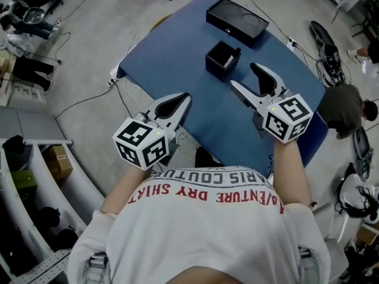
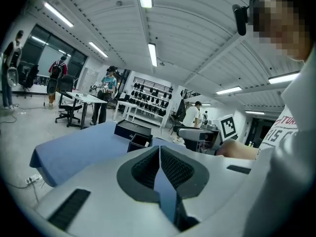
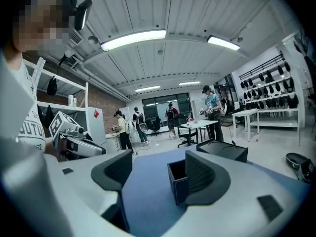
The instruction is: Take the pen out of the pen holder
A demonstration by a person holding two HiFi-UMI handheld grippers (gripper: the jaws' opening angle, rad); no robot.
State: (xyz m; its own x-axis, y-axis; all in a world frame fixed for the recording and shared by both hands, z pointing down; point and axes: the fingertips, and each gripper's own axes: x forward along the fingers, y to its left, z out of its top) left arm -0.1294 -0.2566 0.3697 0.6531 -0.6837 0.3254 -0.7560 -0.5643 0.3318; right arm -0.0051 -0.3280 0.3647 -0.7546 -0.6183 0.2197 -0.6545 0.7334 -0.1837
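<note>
The black square pen holder point(image 1: 222, 60) stands on the blue table point(image 1: 177, 52), with a slim dark pen point(image 1: 237, 51) leaning out at its right corner. My right gripper point(image 1: 244, 74) is open just short of the holder, nothing between its jaws. In the right gripper view the holder point(image 3: 177, 180) stands ahead, partly behind the right finger point(image 3: 203, 174) of the open gripper point(image 3: 158, 163). My left gripper point(image 1: 184, 98) hangs shut over the table's near left side. In the left gripper view its jaws point(image 2: 159, 150) meet, and the holder point(image 2: 139, 141) lies further on.
A flat black box point(image 1: 237, 20) lies at the table's far end, also seen as the box point(image 3: 223, 150) beyond the holder. Cables and office chairs surround the table on the grey floor. People stand at desks in the background.
</note>
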